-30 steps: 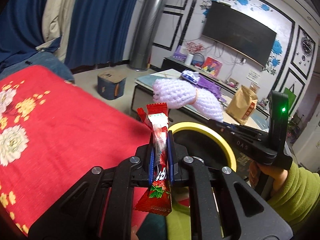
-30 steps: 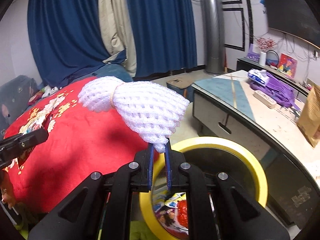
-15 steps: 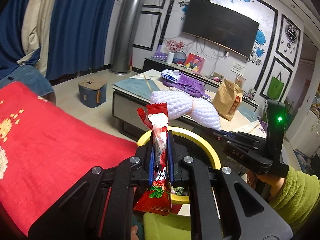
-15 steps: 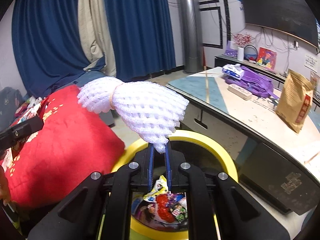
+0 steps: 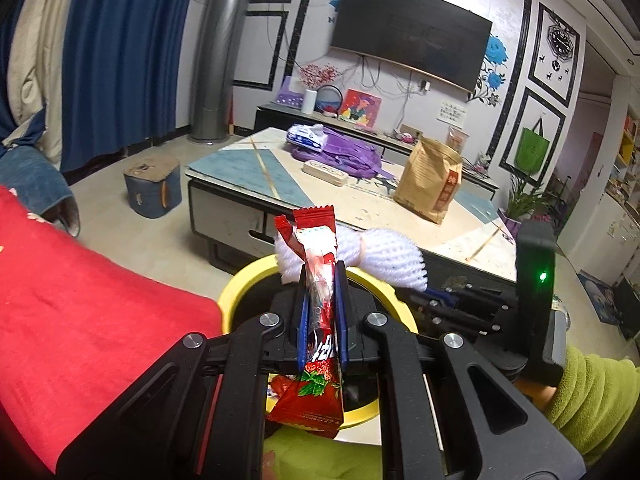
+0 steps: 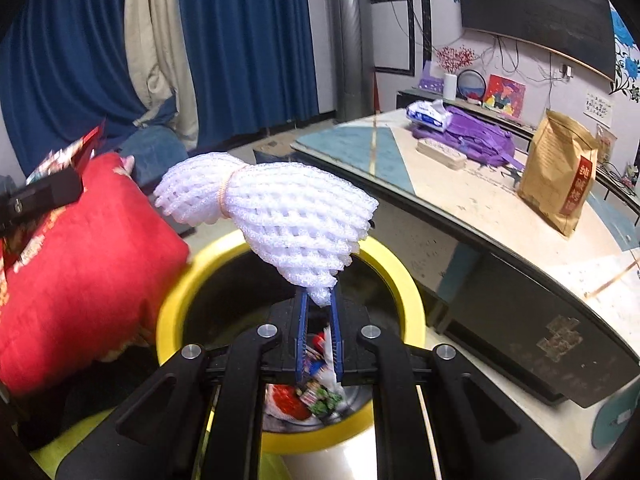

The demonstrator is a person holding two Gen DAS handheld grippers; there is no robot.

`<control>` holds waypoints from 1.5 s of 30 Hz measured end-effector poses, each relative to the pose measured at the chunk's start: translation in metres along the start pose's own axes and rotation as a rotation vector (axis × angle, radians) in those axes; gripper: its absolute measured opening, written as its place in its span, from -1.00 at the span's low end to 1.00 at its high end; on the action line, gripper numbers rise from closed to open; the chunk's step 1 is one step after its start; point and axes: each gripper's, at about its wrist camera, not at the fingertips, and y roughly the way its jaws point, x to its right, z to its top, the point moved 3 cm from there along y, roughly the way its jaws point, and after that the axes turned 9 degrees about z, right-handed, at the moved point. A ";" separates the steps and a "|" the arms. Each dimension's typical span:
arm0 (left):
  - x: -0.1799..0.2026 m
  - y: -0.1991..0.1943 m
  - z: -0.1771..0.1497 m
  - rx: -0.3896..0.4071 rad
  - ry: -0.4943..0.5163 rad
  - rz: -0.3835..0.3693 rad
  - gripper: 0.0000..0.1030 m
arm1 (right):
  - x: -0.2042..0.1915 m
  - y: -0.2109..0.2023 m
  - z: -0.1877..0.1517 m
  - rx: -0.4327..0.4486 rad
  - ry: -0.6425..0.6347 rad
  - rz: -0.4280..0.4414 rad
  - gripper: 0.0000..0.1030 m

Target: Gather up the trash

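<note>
Red snack wrapper (image 5: 318,320) stands clamped upright in our left gripper (image 5: 322,316) jaws at frame centre; our right gripper (image 6: 319,320) jaws pinch white foam fruit net (image 6: 280,216) above the yellow-rimmed bin (image 6: 404,280).

We are seeing both views under even, cool indoor light, fairly bright, with soft shadows only. The fisheye lens is bending straight lines and darkening the corners. Glare is streaking the silver column (image 5: 212,52); the bench (image 6: 460,200) top is shining faintly. The red cushion (image 6: 80,264) is blurring at the left.
</note>
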 end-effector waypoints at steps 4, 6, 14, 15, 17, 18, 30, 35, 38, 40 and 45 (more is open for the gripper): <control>0.008 0.014 -0.001 -0.022 0.008 -0.018 -0.88 | 0.012 0.013 -0.011 -0.057 0.038 -0.014 -0.80; 0.011 0.021 -0.002 -0.034 0.005 -0.028 -0.87 | 0.013 0.019 -0.016 -0.081 0.049 -0.015 -0.80; 0.017 0.047 -0.006 -0.063 -0.014 -0.054 -0.86 | 0.013 0.032 -0.023 -0.102 0.061 -0.006 -0.80; 0.016 0.050 -0.007 -0.066 -0.022 -0.059 -0.86 | 0.015 0.034 -0.023 -0.103 0.067 -0.011 -0.80; 0.014 0.054 -0.008 -0.071 -0.033 -0.059 -0.86 | 0.019 0.034 -0.023 -0.096 0.086 -0.010 -0.80; 0.014 0.056 -0.008 -0.071 -0.040 -0.068 -0.86 | 0.019 0.032 -0.022 -0.088 0.094 -0.012 -0.79; 0.014 0.073 -0.014 -0.116 -0.054 -0.092 -0.75 | 0.027 0.029 -0.020 -0.044 0.118 -0.013 -0.73; 0.013 0.074 -0.014 -0.124 -0.061 -0.087 -0.34 | 0.029 0.027 -0.018 -0.036 0.124 -0.020 -0.51; 0.012 0.074 -0.013 -0.130 -0.069 -0.082 -0.11 | 0.028 0.026 -0.019 -0.029 0.127 -0.023 -0.34; 0.010 0.073 -0.013 -0.130 -0.073 -0.075 0.10 | 0.029 0.024 -0.018 -0.024 0.131 -0.029 -0.20; 0.003 0.068 -0.013 -0.132 -0.091 -0.046 0.51 | 0.030 0.022 -0.017 -0.015 0.136 -0.036 0.02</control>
